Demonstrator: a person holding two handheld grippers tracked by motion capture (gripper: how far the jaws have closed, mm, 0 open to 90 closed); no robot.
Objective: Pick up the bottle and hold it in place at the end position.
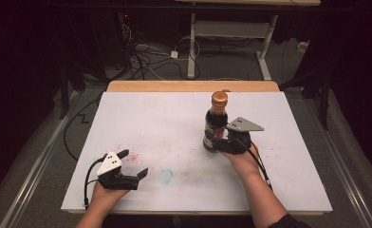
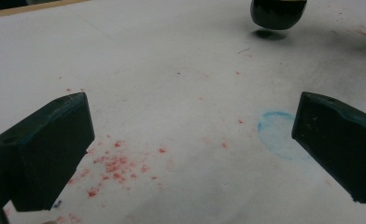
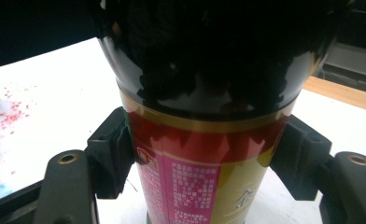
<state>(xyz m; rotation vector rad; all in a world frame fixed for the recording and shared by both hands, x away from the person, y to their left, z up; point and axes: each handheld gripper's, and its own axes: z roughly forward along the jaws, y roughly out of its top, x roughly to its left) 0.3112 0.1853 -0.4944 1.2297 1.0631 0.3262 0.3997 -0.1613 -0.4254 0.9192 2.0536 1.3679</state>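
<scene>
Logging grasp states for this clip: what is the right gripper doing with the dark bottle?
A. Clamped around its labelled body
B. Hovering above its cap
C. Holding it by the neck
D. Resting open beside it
A: in the right gripper view the right gripper has its jaws pressed on both sides of the bottle at the label.

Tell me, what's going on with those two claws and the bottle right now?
Right gripper shut on the bottle, lifted off the table. Left gripper open, empty, low over red specks. Nothing in the way.

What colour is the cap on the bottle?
Copper-gold cap on the dark bottle, clearest in the high view.
</scene>
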